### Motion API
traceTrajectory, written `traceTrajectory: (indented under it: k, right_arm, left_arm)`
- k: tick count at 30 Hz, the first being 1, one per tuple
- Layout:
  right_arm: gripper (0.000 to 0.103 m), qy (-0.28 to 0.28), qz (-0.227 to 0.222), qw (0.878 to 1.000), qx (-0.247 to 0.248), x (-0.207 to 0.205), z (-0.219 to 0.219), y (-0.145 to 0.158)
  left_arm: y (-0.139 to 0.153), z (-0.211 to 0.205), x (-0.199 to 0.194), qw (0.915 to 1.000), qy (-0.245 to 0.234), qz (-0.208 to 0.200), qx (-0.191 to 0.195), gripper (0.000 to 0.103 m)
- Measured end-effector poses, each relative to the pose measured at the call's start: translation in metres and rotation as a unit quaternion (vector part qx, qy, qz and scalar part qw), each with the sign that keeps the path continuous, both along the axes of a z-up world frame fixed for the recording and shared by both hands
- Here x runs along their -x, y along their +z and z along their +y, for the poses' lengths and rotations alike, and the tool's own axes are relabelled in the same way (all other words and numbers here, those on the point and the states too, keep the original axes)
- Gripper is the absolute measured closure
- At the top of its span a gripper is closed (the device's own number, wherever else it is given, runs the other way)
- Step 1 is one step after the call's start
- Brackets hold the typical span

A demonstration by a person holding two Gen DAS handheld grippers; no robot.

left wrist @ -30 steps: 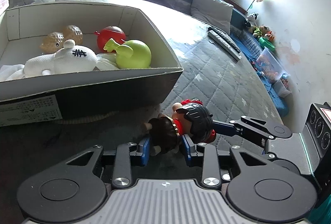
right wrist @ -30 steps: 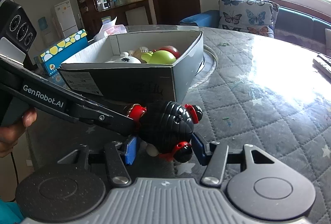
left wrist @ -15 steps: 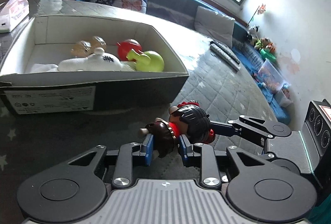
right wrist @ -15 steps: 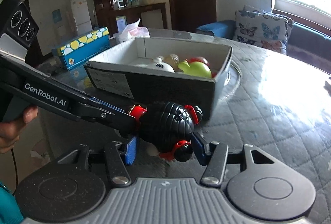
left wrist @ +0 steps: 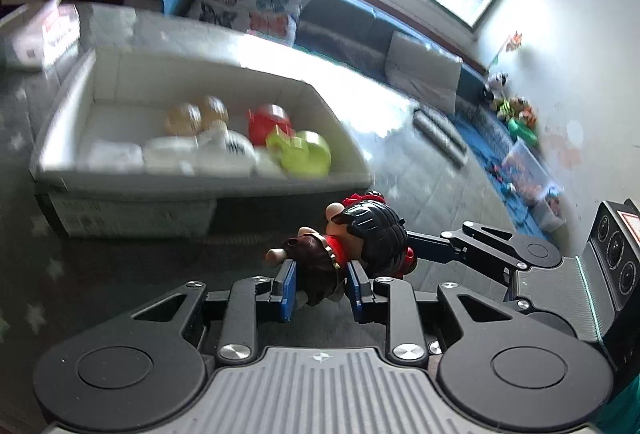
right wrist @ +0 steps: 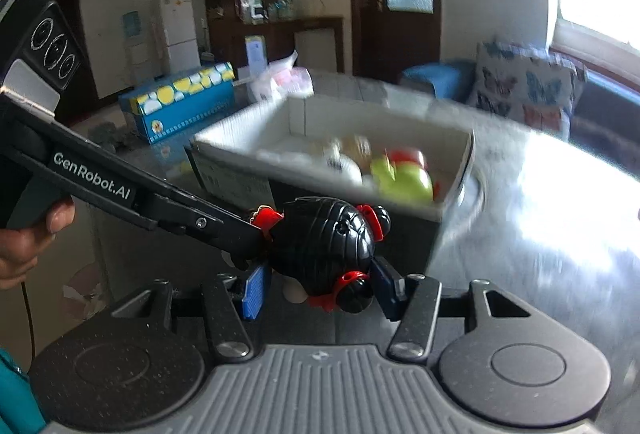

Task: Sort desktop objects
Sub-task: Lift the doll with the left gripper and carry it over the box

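A small doll (left wrist: 352, 242) with black hair, red bows and a dark brown dress is held between both grippers, up in the air in front of the box. My left gripper (left wrist: 320, 286) is shut on its body. My right gripper (right wrist: 320, 286) is shut on its black-haired head (right wrist: 324, 246). The white cardboard box (left wrist: 200, 177) lies beyond the doll in both views; it also shows in the right wrist view (right wrist: 456, 169). It holds a green toy (left wrist: 306, 153), a red toy (left wrist: 268, 117), a white plush (left wrist: 224, 149) and a tan toy (left wrist: 196, 113).
The box stands on a grey quilted star-patterned table cover (left wrist: 432, 185). Remote controls (left wrist: 440, 129) lie on the table's far right. A blue-and-yellow box (right wrist: 180, 101) and a tissue pack (right wrist: 280, 81) stand behind the white box. A sofa with butterfly cushions (left wrist: 248, 1) is beyond.
Both grippers have lifted the doll together, so the box now sits lower and farther in both views and its inside shows more. The grip on the doll is unchanged.
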State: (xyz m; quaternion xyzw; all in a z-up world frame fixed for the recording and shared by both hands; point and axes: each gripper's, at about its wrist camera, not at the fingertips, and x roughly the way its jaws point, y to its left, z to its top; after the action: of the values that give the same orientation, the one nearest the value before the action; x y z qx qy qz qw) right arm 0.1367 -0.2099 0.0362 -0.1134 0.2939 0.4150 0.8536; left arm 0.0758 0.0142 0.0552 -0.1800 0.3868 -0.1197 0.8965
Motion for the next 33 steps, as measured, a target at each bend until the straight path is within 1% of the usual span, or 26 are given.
traceTrajectory:
  k: [2,6,9,11,15,18,20,25,29,33]
  right_arm:
    - [0.048,0.011,-0.019,1.0,-0.006,-0.006,0.01,0.014]
    - [0.048,0.032,-0.049,0.998,-0.013,-0.02,0.033,0.031]
    - [0.048,0.043,-0.057,0.997,-0.014,-0.033,0.051,0.036]
    - [0.048,0.052,-0.059,0.997,-0.01,-0.045,0.066,0.037]
    - [0.048,0.066,-0.045,0.997,-0.005,-0.067,0.089,0.032]
    - [0.048,0.076,-0.024,0.997,-0.001,-0.08,0.103,0.024]
    - [0.048,0.083,-0.008,0.997,0.002,-0.087,0.111,0.017]
    - [0.048,0.1,0.021,0.995,0.015,-0.099,0.119,0.003]
    - [0.048,0.115,0.029,0.992,0.036,-0.104,0.125,-0.004]
    - [0.048,0.127,0.031,0.99,0.052,-0.106,0.131,-0.008]
  left_arm:
    - [0.012,0.007,-0.002,0.9998,0.01,-0.014,-0.005,0.074]
    - [0.033,0.024,-0.011,0.9986,0.038,-0.034,-0.012,0.074]
    - [0.04,0.04,-0.024,0.9976,0.056,-0.038,-0.015,0.074]
    - [0.039,0.051,-0.035,0.9973,0.065,-0.031,-0.011,0.074]
    - [0.034,0.073,-0.056,0.9966,0.081,-0.013,-0.007,0.074]
    - [0.027,0.084,-0.068,0.9957,0.092,0.001,-0.012,0.074]
    - [0.02,0.091,-0.072,0.9952,0.097,0.014,-0.008,0.074]
    - [0.004,0.102,-0.082,0.9939,0.1,0.046,-0.001,0.074]
    - [-0.006,0.103,-0.086,0.9929,0.099,0.067,-0.001,0.074]
    - [-0.013,0.105,-0.087,0.9918,0.1,0.079,-0.002,0.072]
